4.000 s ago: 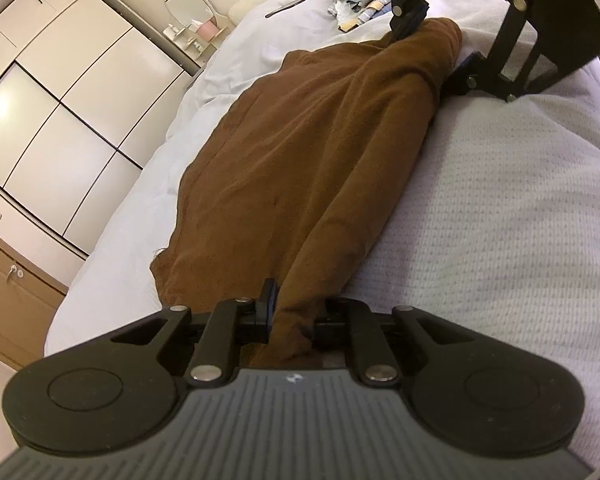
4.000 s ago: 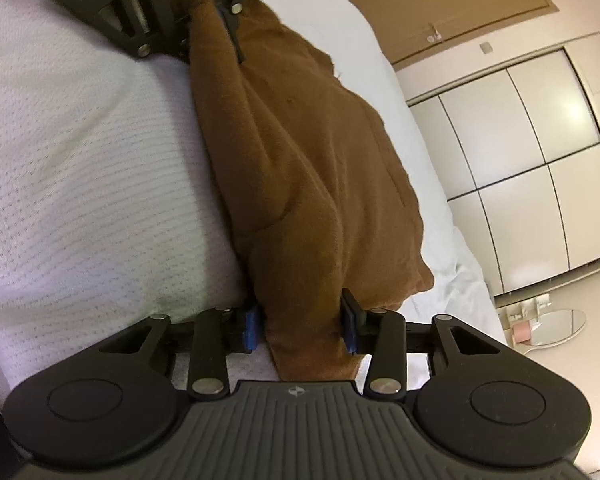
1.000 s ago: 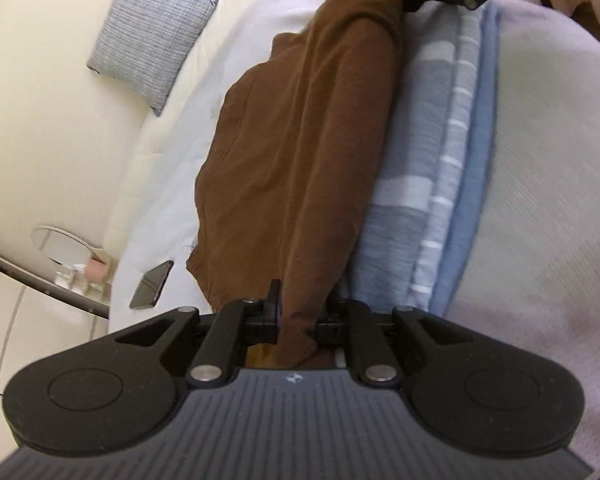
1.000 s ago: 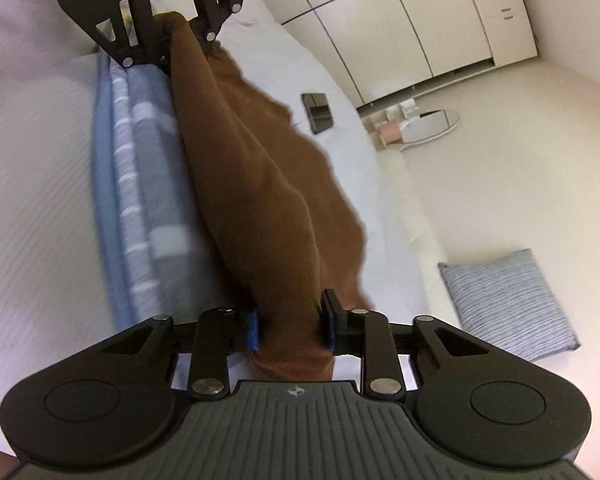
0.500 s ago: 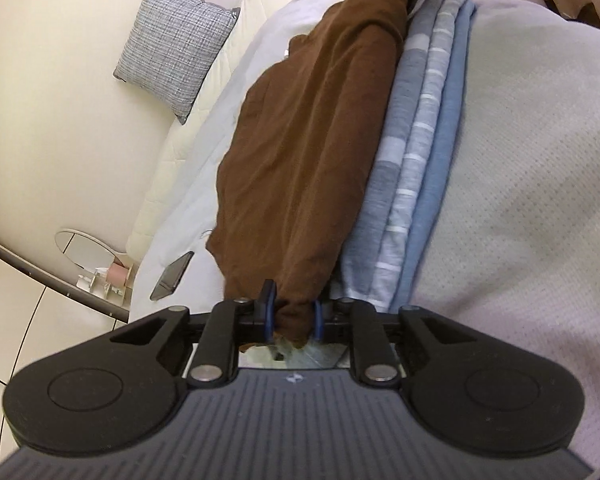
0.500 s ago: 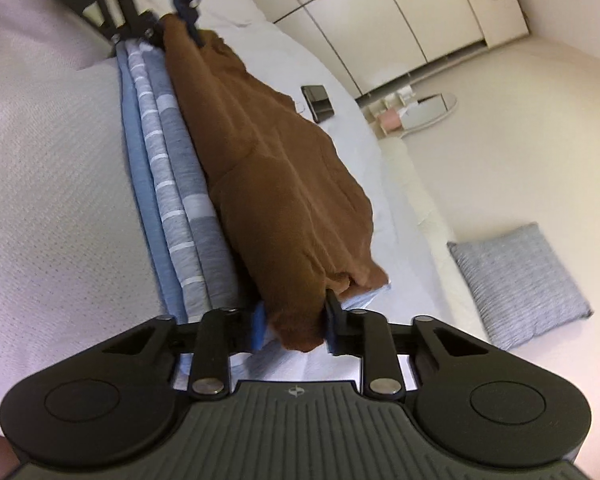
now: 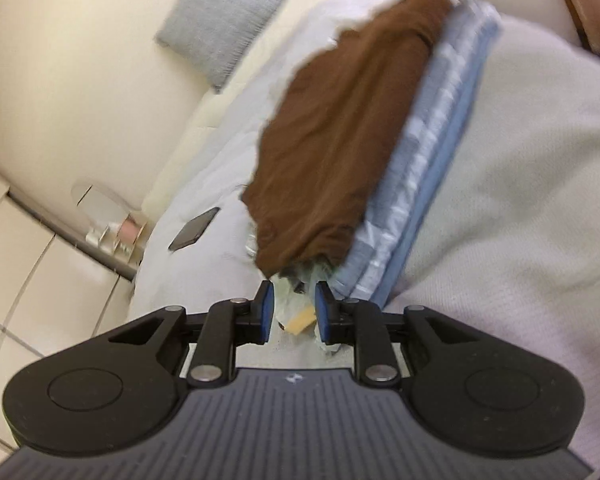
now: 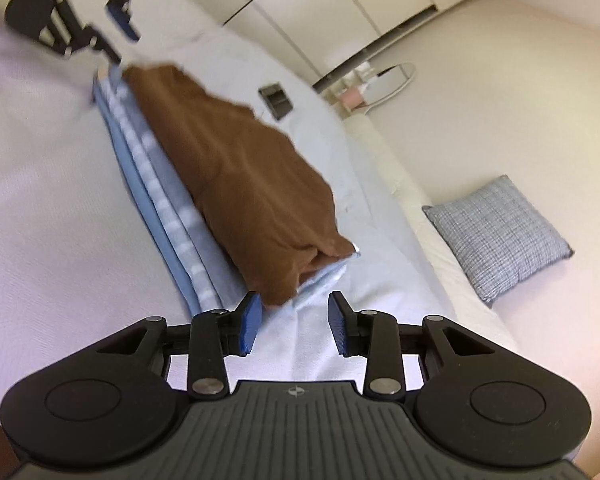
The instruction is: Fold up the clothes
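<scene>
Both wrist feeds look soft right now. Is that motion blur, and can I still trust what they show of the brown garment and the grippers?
Left wrist view: motion blur smears the brown garment and striped blue stack; the left gripper stays sharp, open. Right wrist view: milder blur; the right gripper is crisp and open, the garment edges soft. Both views: fisheye bending, even light, no glare.

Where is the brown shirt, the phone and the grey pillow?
brown shirt (image 8: 244,184): right wrist view, middle of the folded cloth.
phone (image 7: 194,229): left wrist view, centre of its dark screen.
grey pillow (image 8: 498,236): right wrist view, middle of its cover.
</scene>
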Tool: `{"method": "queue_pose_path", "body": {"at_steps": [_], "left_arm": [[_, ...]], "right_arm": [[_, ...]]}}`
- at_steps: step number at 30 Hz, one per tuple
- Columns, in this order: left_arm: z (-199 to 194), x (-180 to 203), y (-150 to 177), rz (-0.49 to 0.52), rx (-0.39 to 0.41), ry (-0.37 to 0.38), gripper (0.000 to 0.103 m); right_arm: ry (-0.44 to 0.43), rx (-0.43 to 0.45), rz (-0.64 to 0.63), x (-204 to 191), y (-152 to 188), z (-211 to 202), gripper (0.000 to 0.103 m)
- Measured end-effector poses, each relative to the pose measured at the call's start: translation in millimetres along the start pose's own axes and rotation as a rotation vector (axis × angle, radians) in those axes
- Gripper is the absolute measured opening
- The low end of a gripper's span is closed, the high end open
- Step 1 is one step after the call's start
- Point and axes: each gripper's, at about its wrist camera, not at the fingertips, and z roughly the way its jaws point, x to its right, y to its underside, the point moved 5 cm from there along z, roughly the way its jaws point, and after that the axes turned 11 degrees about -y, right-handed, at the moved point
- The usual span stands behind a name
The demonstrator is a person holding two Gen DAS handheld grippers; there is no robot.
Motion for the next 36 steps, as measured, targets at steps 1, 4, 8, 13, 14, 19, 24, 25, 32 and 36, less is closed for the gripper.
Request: {"method": "queue_pose_path", "body": {"at_steps": [1, 4, 8, 13, 14, 19, 24, 25, 32, 36], "left_arm": [[-2.2, -3.5, -5.2, -0.020, 0.013, -0.011, 0.019], [-3.5, -10.3, -27.1, -0.081, 0.059, -0.024, 0.021], [15.6, -2.6, -52.2, -0.136, 0.072, 0.026, 0.022], [41.6, 17.7, -40.1, -0.118, 0.005, 0.080, 0.021], [41.6, 17.3, -36.6, -0.121, 0.000, 0.082, 0.021], [43.4, 14.7, -24.5, -0.140, -0.023, 0.094, 0.021], [39.6, 13.8, -23.3, -0.170, -0.051, 0.095, 0.021], [35.2, 10.3, -22.2, -0.210, -0.067, 0.098, 0.021], [3.8, -11.9, -13.2, -0.487, -0.185, 0.125, 0.034], [-14.3, -11.2, -2.9, -0.668, -0.266, 0.182, 0.067]], "right_arm": [[-0.018, 0.019, 0.040, 1.6, -4.3, -1.6, 0.034], [-0.135, 0.083, 0.301, 17.4, -20.0, 4.1, 0.034], [-0.185, 0.126, 0.430, 24.9, -34.3, 25.1, 0.033], [-0.210, 0.077, 0.554, 35.8, -7.4, 51.7, 0.038], [-0.210, 0.082, 0.579, 38.7, -1.5, 50.0, 0.040], [-0.183, 0.078, 0.656, 45.4, 16.4, 42.7, 0.041], [-0.175, 0.050, 0.685, 39.0, 18.1, 36.3, 0.042], [-0.164, 0.051, 0.702, 38.5, 18.2, 31.6, 0.046], [-0.152, 0.080, 0.860, 19.0, 19.8, 0.7, 0.075], [-0.121, 0.091, 0.927, 6.1, 17.4, -12.7, 0.097]]}}
